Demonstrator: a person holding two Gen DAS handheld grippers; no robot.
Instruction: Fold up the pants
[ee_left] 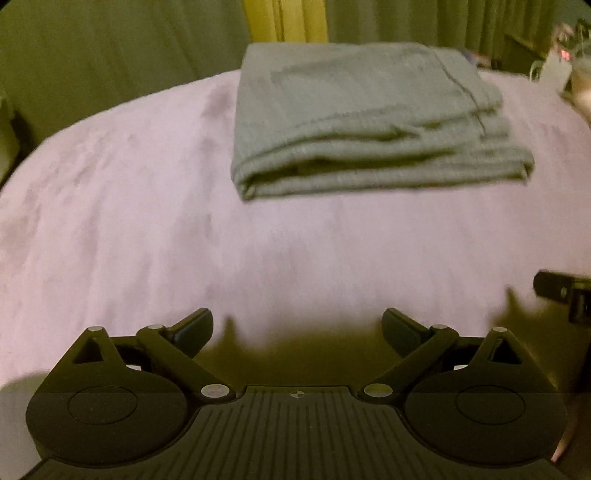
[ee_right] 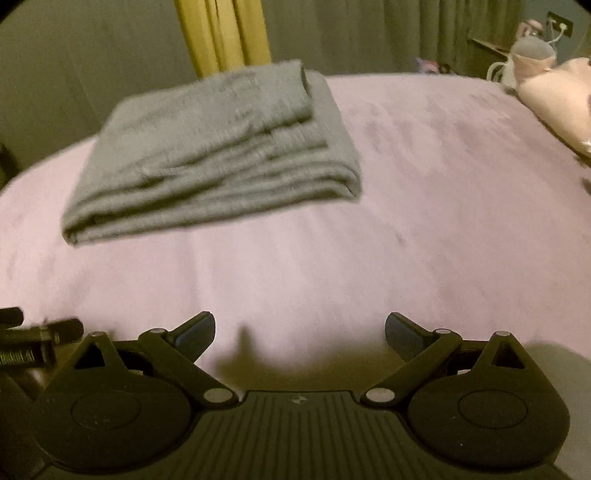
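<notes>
Left wrist view
My left claw (ee_left: 297,326): fingers spread wide apart, nothing between them, touching nothing; it hangs above the near part of the bed.
Pants (ee_left: 369,118): grey, folded into a thick flat stack of several layers, lying on the bed ahead of me and a little to the right, well apart from my fingertips.
Bed (ee_left: 129,221): covered in a pale lilac plush blanket; a broad bare stretch lies between my claw and the near folded edge of the pants, and more bare blanket runs off to the left.
Edges: the far edge of the bed sits just behind the pants, with grey curtains and a yellow curtain (ee_left: 288,18) beyond it.
My right claw (ee_left: 565,291): only a dark tip shows at the right border.

Right wrist view
My right claw (ee_right: 299,328): fingers wide apart as well, empty, clear of the blanket.
Pants (ee_right: 221,147): up and to the left, resting near the far left edge of the bed.
Open room: bare blanket straight ahead and to the right, up to a pink pillow (ee_right: 554,96) at the far right corner.
My left claw (ee_right: 40,332): dark parts show at the left border, blurred.
</notes>
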